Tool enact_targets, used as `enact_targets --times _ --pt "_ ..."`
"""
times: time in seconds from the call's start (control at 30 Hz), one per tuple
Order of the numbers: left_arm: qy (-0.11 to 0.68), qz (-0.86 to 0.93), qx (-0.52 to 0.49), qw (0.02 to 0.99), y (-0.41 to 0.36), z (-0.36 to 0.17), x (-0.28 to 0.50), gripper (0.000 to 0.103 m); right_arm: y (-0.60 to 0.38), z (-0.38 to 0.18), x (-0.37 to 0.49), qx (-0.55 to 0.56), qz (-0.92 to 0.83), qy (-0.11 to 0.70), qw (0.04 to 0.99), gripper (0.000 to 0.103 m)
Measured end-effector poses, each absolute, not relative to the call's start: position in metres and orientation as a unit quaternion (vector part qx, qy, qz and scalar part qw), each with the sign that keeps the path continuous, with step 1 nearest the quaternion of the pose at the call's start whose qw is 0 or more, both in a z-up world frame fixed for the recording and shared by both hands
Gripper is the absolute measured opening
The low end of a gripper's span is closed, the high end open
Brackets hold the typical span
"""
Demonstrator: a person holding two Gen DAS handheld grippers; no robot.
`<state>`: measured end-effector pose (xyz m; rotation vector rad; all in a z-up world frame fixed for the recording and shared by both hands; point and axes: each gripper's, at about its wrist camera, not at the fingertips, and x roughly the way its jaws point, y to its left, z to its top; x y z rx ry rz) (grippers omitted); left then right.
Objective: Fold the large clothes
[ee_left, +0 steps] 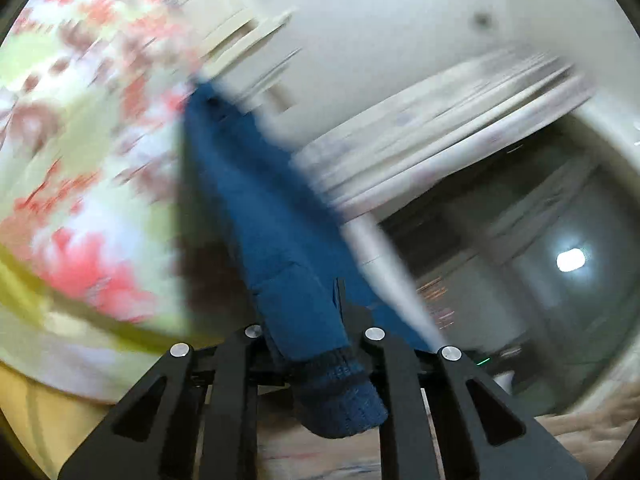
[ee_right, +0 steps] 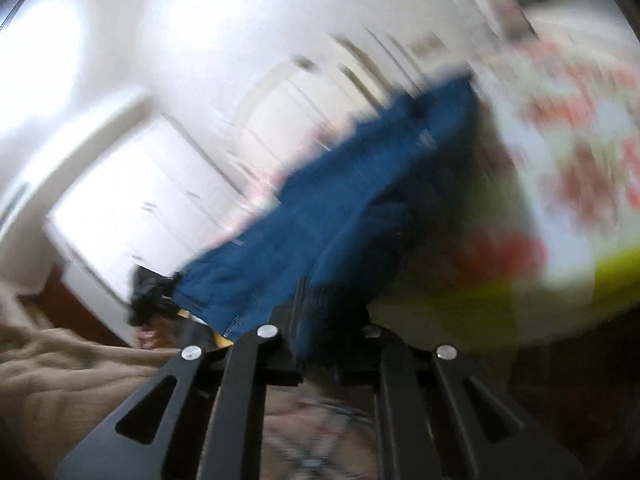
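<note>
A blue knit garment (ee_left: 256, 200) is stretched in the air between my two grippers. My left gripper (ee_left: 320, 320) is shut on one end, and a ribbed cuff (ee_left: 344, 396) hangs down over the fingers. My right gripper (ee_right: 316, 312) is shut on the other end of the garment (ee_right: 360, 184), which runs up and to the right. Both views are blurred by motion. Only the far end of the cloth shows in each view; the other gripper is hidden.
A floral red, white and green bedspread (ee_left: 80, 140) fills the left of the left wrist view and the right of the right wrist view (ee_right: 568, 120). White walls and cupboards (ee_right: 160, 184) lie behind. A beige blanket (ee_right: 60, 368) lies at the lower left.
</note>
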<state>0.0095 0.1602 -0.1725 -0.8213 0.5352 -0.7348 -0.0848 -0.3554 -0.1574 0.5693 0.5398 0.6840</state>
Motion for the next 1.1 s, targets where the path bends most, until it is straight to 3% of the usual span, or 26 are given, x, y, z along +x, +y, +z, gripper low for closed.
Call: enact_targets --times 0.13,0.27,0.4,0.57,0.6,0.63,0.67,0.7,0.73,0.83,0.9,1.1 --pt "0.172 -0.427 -0.365 0.809 0.165 -0.112 -0.036 0.009 -0.369 -0.09 -0.142 0.225 0.383 0.165 0.881 0.009" --pt "0.17 -0.434 -0.369 0.804 0.172 -0.089 -0.039 0.011 -0.367 -0.049 -0.154 0.203 0.393 0.118 0.889 0.01" --pt "0.218 -0.393 -0.415 0.791 0.163 -0.09 0.039 0.011 -0.348 -0.033 -0.066 0.21 0.337 0.178 0.9 0.01" --pt "0.295 -0.298 -0.381 0.824 0.146 -0.081 0.166 0.014 -0.354 -0.038 0.101 0.251 0.223 0.268 0.903 0.012" --pt "0.317 -0.271 -0.388 0.822 0.144 -0.087 0.201 0.018 -0.358 -0.047 0.138 0.266 0.204 0.291 0.896 0.015" --pt "0.333 -0.252 -0.4 0.816 0.146 -0.095 0.219 0.022 -0.361 -0.059 0.171 0.28 0.19 0.316 0.886 0.027" --pt "0.36 -0.23 -0.412 0.805 0.147 -0.106 0.243 0.04 -0.364 -0.073 0.197 0.294 0.171 0.338 0.878 0.038" --pt "0.378 -0.219 -0.422 0.794 0.15 -0.116 0.258 0.094 -0.364 -0.082 0.213 0.304 0.157 0.346 0.874 0.068" --pt "0.377 -0.219 -0.449 0.78 0.157 -0.127 0.271 0.096 -0.367 -0.091 0.224 0.315 0.153 0.343 0.872 0.082" --pt "0.36 -0.234 -0.492 0.757 0.182 -0.135 0.283 0.099 -0.38 -0.105 0.234 0.343 0.172 0.317 0.867 0.082" --pt "0.345 -0.231 -0.49 0.767 0.198 -0.125 0.284 0.099 -0.387 -0.107 0.235 0.302 0.143 0.317 0.888 0.081" --pt "0.407 -0.178 -0.319 0.837 0.196 -0.107 0.299 0.099 -0.392 -0.121 0.264 0.208 0.108 0.378 0.895 0.078"
